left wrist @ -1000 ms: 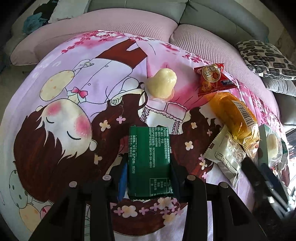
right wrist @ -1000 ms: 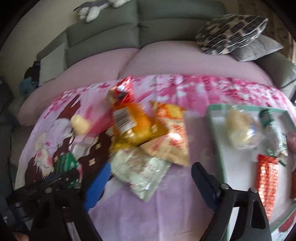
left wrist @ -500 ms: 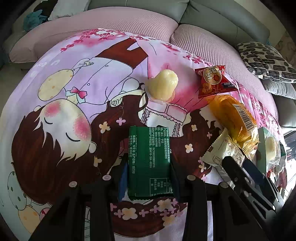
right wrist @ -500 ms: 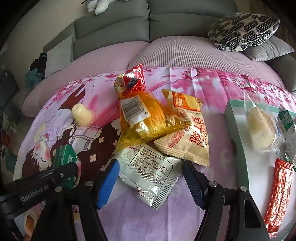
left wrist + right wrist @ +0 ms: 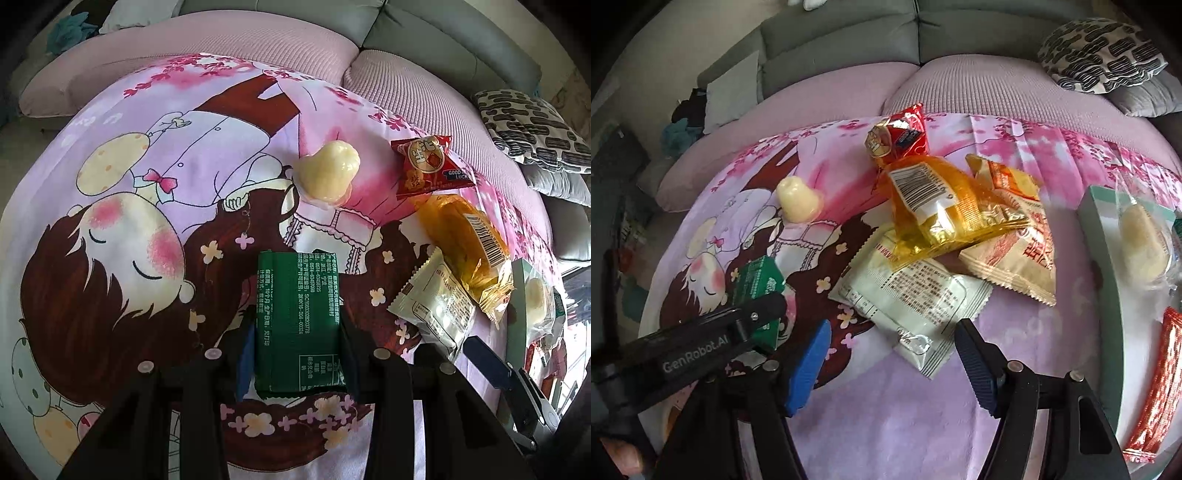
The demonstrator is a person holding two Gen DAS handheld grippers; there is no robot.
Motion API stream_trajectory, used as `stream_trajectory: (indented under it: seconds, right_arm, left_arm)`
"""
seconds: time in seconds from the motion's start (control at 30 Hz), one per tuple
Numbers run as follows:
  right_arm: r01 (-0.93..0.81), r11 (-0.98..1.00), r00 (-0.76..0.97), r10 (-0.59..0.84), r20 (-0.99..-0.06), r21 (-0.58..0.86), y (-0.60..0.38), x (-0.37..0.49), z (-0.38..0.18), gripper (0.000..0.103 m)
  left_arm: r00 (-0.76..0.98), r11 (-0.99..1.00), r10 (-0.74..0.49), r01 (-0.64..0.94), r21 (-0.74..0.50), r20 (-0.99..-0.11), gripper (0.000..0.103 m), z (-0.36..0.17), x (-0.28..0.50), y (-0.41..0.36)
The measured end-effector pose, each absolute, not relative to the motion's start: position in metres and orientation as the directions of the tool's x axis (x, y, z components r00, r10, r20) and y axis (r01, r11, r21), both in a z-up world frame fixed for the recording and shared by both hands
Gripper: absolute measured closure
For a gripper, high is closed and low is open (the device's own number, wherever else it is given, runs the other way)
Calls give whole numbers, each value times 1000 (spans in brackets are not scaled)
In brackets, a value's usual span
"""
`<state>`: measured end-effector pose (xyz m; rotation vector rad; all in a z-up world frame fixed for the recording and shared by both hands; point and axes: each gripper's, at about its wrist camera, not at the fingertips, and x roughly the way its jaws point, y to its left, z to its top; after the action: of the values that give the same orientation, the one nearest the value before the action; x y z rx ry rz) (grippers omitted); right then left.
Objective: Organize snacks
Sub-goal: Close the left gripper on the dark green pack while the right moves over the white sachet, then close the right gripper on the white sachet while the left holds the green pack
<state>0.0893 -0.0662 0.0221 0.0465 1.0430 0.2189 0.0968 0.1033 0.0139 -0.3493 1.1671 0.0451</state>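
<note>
L claw: jaws closed on green pkt, pads pressing both long sides; pkt lies flat on the printed cloth, lower centre of L wrist view. Same pkt shows at left of R wrist view, under the L claw's black arm.

R claw: partly open, jaws have just been closing; pads straddle lower end of white pkt but not pressing it, nothing held. White pkt at frame centre, R wrist view.

Outward from there, R wrist view:
- clear orange pkt lies on top of white pkt's upper edge, barcode label up.
- beige pkt w/ red print just right of it, partly under orange pkt.
- red pkt above, touching orange pkt's top.
- pale yellow jelly cup alone, upper left.
- tray w/ green rim at right edge: holds a wrapped pale bun and a red foil bar.

Grey sofa and patterned cushion across top.
</note>
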Motion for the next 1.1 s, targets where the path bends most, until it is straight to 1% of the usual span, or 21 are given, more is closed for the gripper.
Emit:
stream_trajectory:
  seconds: [0.07,0.2,0.33,0.57,0.77,0.9,1.1]
  right_arm:
    - [-154,984,503,155,-850,89,-67,89,22,31]
    - [-170,985,546,129,-828,41,-67,90,27,31]
    - [-198,980,588,148,-795,36,-64,91,34,31]
    - [-235,972,622,149,-768,-2,-53,97,34,30]
    - [-254,967,620,145,-771,-23,-45,111,31,30]
    - [-253,967,571,167,-804,22,-48,113,21,30]
    - [-226,967,525,222,-822,116,-56,106,20,30]
  left_arm:
    - [398,946,-139,-218,-241,-907,62,14,97,103]
    - [398,943,-142,-223,-246,-907,62,14,97,104]
    - [397,942,-146,-225,-250,-906,62,14,97,104]
    - [399,939,-141,-235,-250,-906,62,13,98,107]
    - [400,944,-128,-232,-235,-907,62,11,100,108]
    - [402,942,-134,-233,-243,-906,62,10,101,108]
    - [403,939,-142,-233,-251,-904,62,11,98,109]
